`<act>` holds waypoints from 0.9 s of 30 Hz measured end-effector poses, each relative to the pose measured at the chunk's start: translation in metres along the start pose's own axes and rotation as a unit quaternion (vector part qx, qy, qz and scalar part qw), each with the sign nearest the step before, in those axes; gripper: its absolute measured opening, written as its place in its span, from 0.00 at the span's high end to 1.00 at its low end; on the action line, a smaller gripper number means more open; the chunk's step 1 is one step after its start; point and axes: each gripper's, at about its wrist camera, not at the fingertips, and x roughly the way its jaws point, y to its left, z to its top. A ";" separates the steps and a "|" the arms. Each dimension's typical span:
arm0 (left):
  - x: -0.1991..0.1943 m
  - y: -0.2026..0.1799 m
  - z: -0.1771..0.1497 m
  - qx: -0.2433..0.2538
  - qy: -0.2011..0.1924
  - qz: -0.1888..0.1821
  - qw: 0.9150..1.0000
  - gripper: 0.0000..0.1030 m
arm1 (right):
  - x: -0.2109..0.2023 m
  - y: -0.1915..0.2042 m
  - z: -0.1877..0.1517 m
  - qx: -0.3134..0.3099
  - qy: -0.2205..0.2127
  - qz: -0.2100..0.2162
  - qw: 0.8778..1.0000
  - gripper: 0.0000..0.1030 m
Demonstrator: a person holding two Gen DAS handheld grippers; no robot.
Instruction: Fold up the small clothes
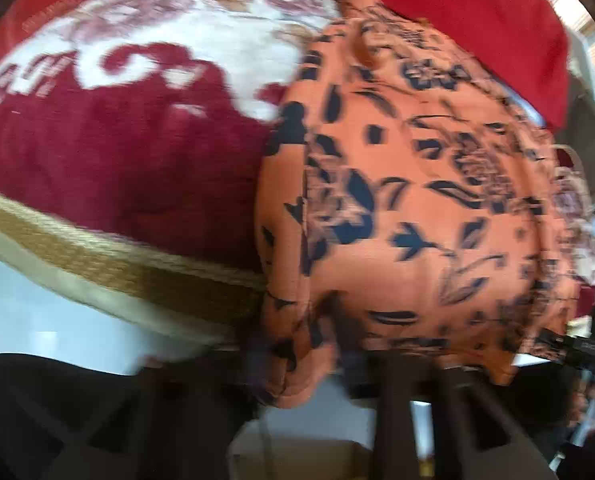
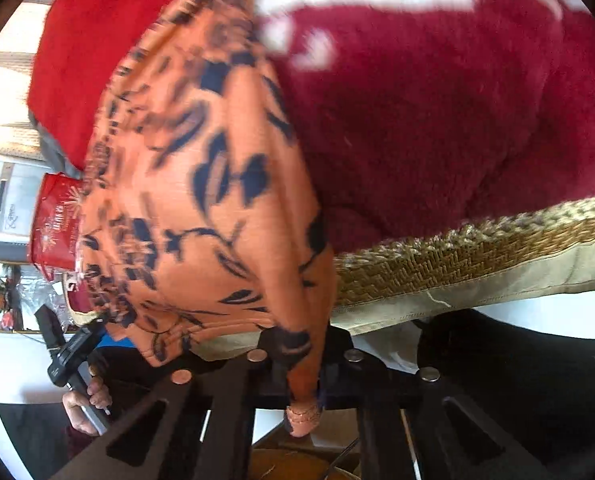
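Observation:
An orange garment with a dark blue floral print (image 1: 417,208) hangs stretched between my two grippers above a dark red blanket (image 1: 117,168). My left gripper (image 1: 297,364) is shut on its lower edge, with cloth bunched between the dark fingers. In the right wrist view the same garment (image 2: 201,208) fills the left half. My right gripper (image 2: 303,392) is shut on a pinched corner of it, which pokes out below the fingers. The other gripper and the hand holding it (image 2: 77,360) show at the lower left of the right wrist view.
The dark red and white patterned blanket (image 2: 437,120) lies over a cushion with a woven tan border (image 2: 477,252). A bright red cloth (image 1: 457,12) lies behind the garment. A red packet (image 2: 55,224) sits at the far side. White floor (image 1: 37,328) shows below.

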 end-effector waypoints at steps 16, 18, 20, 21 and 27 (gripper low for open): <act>-0.154 -0.031 0.097 0.018 -0.148 -0.206 0.967 0.93 | -0.131 0.045 0.006 -0.048 -0.133 0.315 0.939 0.93; -0.164 -0.032 0.111 0.016 -0.156 -0.215 0.964 0.93 | -0.137 0.048 0.019 -0.039 -0.148 0.339 0.928 0.93; -0.170 -0.036 0.133 0.015 -0.165 -0.212 0.963 0.93 | -0.143 0.052 0.038 -0.033 -0.166 0.353 0.920 0.93; -0.170 -0.038 0.143 0.016 -0.168 -0.208 0.963 0.93 | -0.150 0.054 0.047 -0.031 -0.174 0.358 0.917 0.93; -0.148 -0.034 0.214 -0.008 -0.165 -0.189 0.968 0.93 | -0.158 0.061 0.140 0.013 -0.210 0.362 0.908 0.93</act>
